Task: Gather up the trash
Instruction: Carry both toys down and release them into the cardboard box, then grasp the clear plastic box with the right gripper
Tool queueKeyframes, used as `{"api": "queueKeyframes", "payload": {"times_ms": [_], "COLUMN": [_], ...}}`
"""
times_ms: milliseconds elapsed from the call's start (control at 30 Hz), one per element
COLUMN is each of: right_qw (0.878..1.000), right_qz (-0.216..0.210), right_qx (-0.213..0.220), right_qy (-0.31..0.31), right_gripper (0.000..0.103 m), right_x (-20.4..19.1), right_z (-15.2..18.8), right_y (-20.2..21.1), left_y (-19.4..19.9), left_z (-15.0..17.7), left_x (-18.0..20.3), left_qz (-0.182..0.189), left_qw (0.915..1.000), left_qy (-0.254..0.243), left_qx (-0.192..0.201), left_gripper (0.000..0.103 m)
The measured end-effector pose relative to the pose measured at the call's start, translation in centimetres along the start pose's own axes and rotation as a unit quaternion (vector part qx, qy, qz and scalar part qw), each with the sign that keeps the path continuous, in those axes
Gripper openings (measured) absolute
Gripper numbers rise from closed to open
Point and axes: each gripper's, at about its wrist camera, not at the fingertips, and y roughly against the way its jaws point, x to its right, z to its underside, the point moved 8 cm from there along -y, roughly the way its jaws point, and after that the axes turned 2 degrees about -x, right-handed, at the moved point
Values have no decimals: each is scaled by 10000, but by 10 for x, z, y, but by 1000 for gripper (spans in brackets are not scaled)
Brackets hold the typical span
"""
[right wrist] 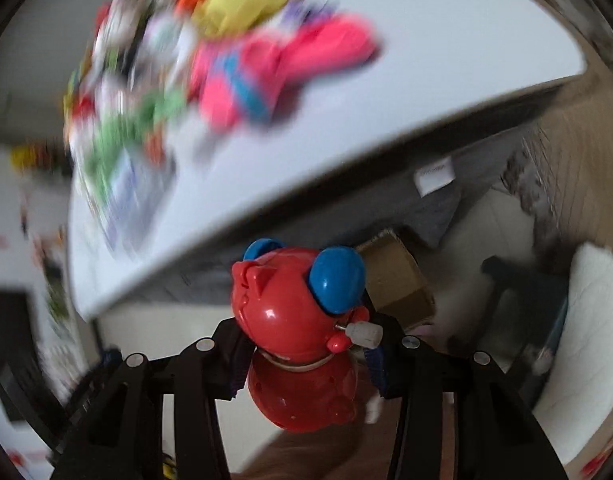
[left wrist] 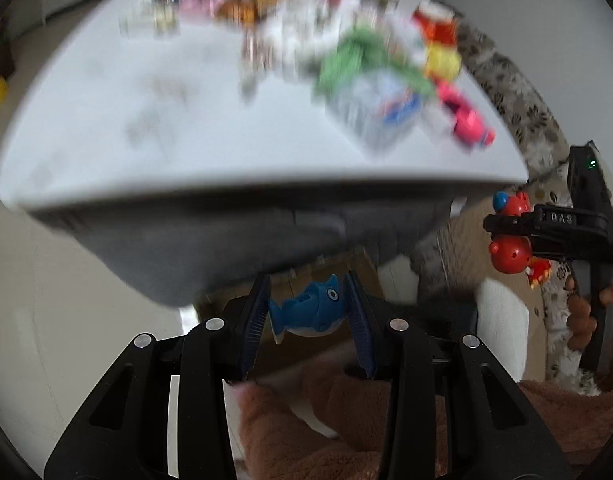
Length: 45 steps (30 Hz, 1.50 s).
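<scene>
Below the near table edge, both grippers carry toys off the pile.

Left gripper (left wrist: 308, 314) clamps a blue shark toy (left wrist: 306, 311); right gripper (right wrist: 306, 354) pinches a red wind-up toy (right wrist: 302, 328) at its waist. Both tilt downward, probably toward the cardboard box (right wrist: 398, 280) under the white table (left wrist: 186, 120), while blurred wrappers (left wrist: 354, 64) remain farther back.

Glossy red plastic toy (right wrist: 302, 332), matt table (right wrist: 446, 40)
</scene>
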Motion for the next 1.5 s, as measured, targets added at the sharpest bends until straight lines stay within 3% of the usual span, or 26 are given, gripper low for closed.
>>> {"api": "queueKeyframes", "payload": {"times_ms": [100,167,200,233,433,700,767,900,1100,1300,1500], "right_qw": [9966,9916,9889,9869,9880,9873,9861,9794,9822,9948,9963], "right_qz": [465,748,896,1046,1077,845,624,257,-285,2,507], "right_qx": [90,131,131,96,161,275,386,721,1020,763,678], "right_qy": [674,1045,1180,1224,1099,1316,1493,1870,1548,674,115], "right_gripper": [56,59,63,70,77,78,85,91,95,95,94], "right_x": [2,2,4,7,16,-9,-27,-67,-123,-146,-152], "right_z": [18,22,23,23,24,24,24,18,-18,-53,-76], "right_y": [-38,-63,-76,-87,-107,-76,-56,-11,22,0,-24], "left_y": [-62,-91,-104,-121,-150,-113,-93,-59,2,48,74], "left_z": [28,39,44,50,66,58,55,51,28,13,13], "left_x": [-12,-21,-27,-36,-61,-53,-42,-22,-28,-49,-64], "left_qz": [-79,-183,-267,-417,-528,-442,-456,-534,-953,-1376,-1576], "left_qw": [9985,9967,9956,9933,9859,9899,9927,9957,9937,9852,9801], "left_qy": [269,486,579,731,1210,1130,906,578,555,666,647], "left_qx": [-467,-626,-693,-789,-1030,-736,-647,-488,213,774,1019], "left_gripper": [40,49,60,64,67,70,73,75,77,77,77]}}
